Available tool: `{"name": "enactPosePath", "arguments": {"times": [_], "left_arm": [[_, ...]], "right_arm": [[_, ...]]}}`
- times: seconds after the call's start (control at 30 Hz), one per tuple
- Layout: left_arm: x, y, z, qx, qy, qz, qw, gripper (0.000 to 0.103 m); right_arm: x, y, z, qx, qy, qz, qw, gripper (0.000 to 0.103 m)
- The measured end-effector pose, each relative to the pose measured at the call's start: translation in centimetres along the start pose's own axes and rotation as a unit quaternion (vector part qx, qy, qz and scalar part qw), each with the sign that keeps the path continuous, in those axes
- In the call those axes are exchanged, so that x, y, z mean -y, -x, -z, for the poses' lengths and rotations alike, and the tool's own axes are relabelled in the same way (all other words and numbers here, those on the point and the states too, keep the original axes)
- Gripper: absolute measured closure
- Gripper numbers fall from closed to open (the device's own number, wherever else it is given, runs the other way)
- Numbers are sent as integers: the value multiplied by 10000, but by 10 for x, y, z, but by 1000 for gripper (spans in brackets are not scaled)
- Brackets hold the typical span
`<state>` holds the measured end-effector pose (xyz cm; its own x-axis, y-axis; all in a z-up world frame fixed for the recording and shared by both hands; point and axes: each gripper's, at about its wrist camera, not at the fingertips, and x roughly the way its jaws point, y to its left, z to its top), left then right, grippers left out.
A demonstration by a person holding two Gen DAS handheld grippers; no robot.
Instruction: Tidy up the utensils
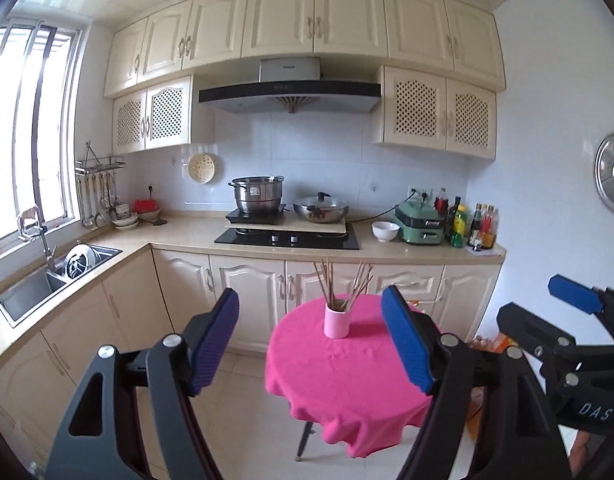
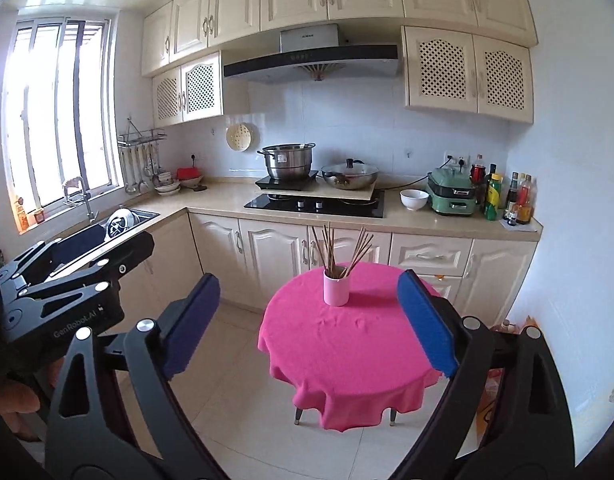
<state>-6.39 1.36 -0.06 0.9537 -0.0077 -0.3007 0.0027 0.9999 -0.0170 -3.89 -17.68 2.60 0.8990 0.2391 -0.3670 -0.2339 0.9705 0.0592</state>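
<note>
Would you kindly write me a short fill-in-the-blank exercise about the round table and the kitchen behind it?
1. The chopsticks stand upright in a ____ cup.
2. The cup rests on a round table draped with a ____ cloth.
3. Both the left gripper and the right gripper are ____, holding nothing.
4. On the counter, the white bowl sits beside a ____ electric cooker.

Missing words: pink; pink; open; green

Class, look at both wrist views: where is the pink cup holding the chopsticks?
In both views the pink cup stands upright on the pink-clothed round table, toward its far edge, in front of the stove's lower cabinets.
</note>
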Motion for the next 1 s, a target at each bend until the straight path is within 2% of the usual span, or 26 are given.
{"name": "enactPosePath", "arguments": {"times": [0.33,1.0], "left_arm": [[27,25,-2,54,-15,-15,10000,28],[35,33,4,-20,-189,-128,9997,28]], "right_arm": [[17,35,1,202,14,2,9998,11],[21,39,6,94,-134,-20,9999,10]]}}
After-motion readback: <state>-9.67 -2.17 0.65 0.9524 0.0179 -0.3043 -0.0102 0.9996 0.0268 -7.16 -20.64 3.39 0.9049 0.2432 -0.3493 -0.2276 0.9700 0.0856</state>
